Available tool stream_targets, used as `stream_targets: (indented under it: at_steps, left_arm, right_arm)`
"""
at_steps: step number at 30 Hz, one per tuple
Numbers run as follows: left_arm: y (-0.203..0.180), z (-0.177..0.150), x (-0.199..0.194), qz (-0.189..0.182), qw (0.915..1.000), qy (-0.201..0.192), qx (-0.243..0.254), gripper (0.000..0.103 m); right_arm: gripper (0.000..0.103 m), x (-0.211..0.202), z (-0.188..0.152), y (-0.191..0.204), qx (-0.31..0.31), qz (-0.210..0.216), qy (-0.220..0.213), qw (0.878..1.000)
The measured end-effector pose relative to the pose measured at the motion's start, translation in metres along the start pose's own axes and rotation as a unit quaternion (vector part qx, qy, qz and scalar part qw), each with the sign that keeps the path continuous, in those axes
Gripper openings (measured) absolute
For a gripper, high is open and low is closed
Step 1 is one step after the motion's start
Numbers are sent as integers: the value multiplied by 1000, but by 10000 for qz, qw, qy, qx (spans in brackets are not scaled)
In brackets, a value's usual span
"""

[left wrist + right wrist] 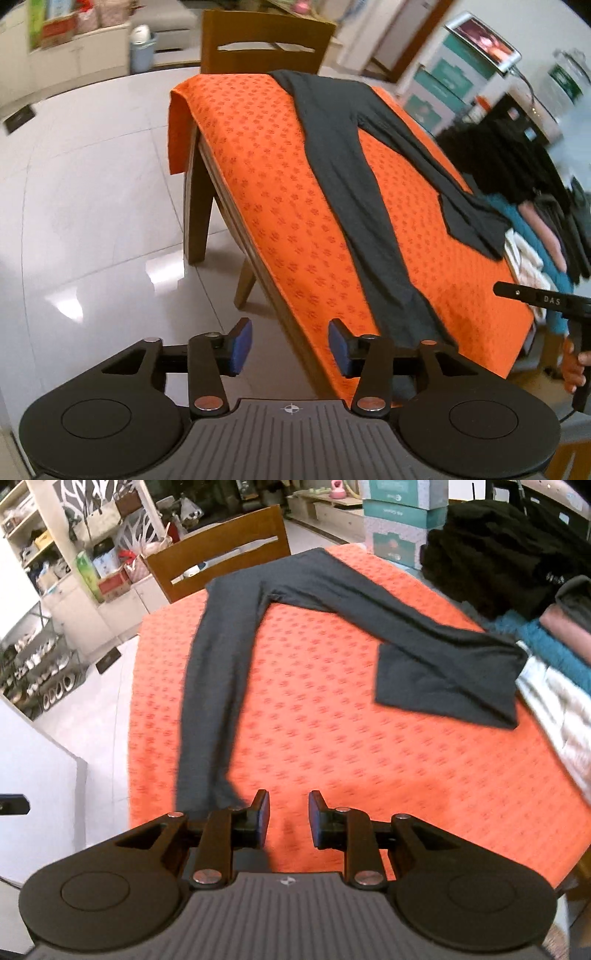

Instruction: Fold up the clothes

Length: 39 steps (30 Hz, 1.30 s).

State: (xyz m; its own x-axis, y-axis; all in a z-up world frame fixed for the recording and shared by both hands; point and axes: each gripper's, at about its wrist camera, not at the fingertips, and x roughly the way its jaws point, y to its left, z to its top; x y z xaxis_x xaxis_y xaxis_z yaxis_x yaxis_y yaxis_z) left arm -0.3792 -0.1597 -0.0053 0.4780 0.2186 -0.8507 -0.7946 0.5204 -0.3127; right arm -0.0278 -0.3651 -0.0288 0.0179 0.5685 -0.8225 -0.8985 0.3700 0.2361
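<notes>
Dark grey leggings point(218, 672) are lying in a bent V on the orange-covered table point(314, 738); you are hovering both grippers' fingers point(290, 347) point(289, 818) apart, empty, near the leggings' near end, needing a grasp next

Glossy pale tiled floor point(92, 206) catching bright glare. Wooden chair point(221, 550) with a slotted back pushed up to the counter's far edge. White open shelving point(40, 535) crammed with boxes and bags, a low shoe rack point(33, 672) beneath. Stacked teal-and-white cartons point(399, 520) beside a low cabinet.
</notes>
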Motion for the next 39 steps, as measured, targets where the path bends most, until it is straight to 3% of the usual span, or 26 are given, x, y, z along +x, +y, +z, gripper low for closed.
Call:
stream_targets:
  at_steps: [4, 11, 20, 26, 32, 39]
  left_arm:
    - [18, 22, 1, -43, 9990, 48, 448, 57]
    - [43, 76, 30, -56, 9942, 253, 1044, 58]
    - [49, 176, 95, -317, 9777, 471, 2022, 62]
    - [37, 234, 129, -400, 9639, 381, 2607, 62]
    - [35, 282, 172, -439, 9385, 423, 3398, 62]
    - [49, 344, 232, -536, 8947, 758, 4370, 61]
  right_arm:
    - [26, 4, -4, 32, 47, -16, -69, 10000]
    - [27, 19, 0, 61, 201, -103, -170, 9996]
    - [28, 78, 34, 85, 645, -381, -33, 9972]
    - [29, 114, 67, 97, 946, -585, -40, 9938]
    - [29, 141, 93, 127, 1003, -709, -106, 9924]
    - [29, 173, 120, 159, 1441, -880, -139, 9855]
